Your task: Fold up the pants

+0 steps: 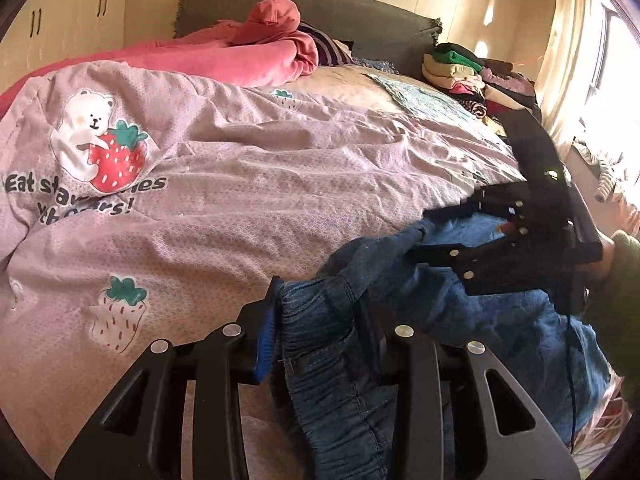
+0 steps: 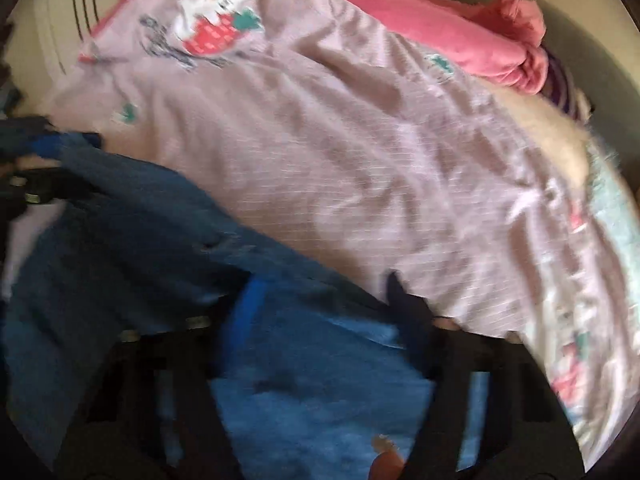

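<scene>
On the bed lie one pair of blue denim pants, one pink blanket by the headboard, and one heap of folded clothes beside the headboard. Two grippers: left gripper, right gripper.

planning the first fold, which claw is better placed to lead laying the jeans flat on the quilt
Left, probably. The left claw clamps the jeans at the gathered waistband, with open quilt directly ahead. The right claw grips a looser edge near the bed's side.
</scene>
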{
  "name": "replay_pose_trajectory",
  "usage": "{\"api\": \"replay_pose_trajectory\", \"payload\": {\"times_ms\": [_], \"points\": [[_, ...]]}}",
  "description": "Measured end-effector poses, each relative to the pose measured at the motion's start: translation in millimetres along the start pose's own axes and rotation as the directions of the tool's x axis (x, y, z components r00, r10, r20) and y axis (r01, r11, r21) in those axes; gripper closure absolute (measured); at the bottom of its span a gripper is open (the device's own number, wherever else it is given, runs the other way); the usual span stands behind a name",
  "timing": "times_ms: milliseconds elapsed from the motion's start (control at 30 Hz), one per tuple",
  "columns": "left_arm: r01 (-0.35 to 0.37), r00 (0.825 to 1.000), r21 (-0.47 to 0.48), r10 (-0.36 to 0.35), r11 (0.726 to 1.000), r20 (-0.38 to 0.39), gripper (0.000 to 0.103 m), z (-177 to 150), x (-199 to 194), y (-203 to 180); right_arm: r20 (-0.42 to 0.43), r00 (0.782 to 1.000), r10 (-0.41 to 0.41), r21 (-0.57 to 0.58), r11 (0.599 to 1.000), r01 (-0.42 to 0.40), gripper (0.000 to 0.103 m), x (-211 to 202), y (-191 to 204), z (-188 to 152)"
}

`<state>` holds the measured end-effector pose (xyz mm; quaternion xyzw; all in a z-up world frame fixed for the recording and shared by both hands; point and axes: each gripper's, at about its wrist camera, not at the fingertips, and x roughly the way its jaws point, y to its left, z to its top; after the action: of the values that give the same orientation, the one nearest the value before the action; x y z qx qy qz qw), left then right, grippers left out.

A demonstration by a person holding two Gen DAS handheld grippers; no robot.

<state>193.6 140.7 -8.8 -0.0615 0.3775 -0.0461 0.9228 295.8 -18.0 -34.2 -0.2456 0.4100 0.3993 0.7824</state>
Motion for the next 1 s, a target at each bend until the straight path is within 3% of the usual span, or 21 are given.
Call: {"api": "replay_pose_trajectory", "payload": {"times_ms": [67, 200, 600, 767, 1000], "points": [[-0.019, 1.000, 0.017, 0.019, 1.000, 0.001, 0.070, -1.1, 0.1, -2.4, 0.029, 1.000, 0.003, 0.006, 1.000, -0.003, 0.085, -9.1, 6.6, -4.9], [-0.036, 0.999, 0.035, 0.036, 0.999, 0.015, 0.070, -2.3, -6.0, -5.2, 0.094, 0.996, 0.004, 0.056, 0.998, -0.009, 0.094, -31.8, 13.5, -14.5], [0.001, 0.996, 0.100, -0.010, 0.995, 0.084, 0.070, -7.5, -51.0, -26.6, 0.245, 0.969, -0.029, 0.175, 0.985, -0.014, 0.095, -118.2, 44.9, -60.4], [0.006, 0.993, 0.143, -0.022, 0.990, 0.112, 0.070, -29.2, -80.2, -41.1, 0.246, 0.969, -0.022, 0.196, 0.980, -0.028, 0.095, -142.0, 72.8, -86.1], [0.013, 0.995, 0.152, -0.028, 0.988, 0.095, 0.070, -66.8, -108.6, -45.0, 0.225, 0.974, 0.023, 0.154, 0.986, -0.058, 0.095, -160.0, 120.7, -123.1]]}}
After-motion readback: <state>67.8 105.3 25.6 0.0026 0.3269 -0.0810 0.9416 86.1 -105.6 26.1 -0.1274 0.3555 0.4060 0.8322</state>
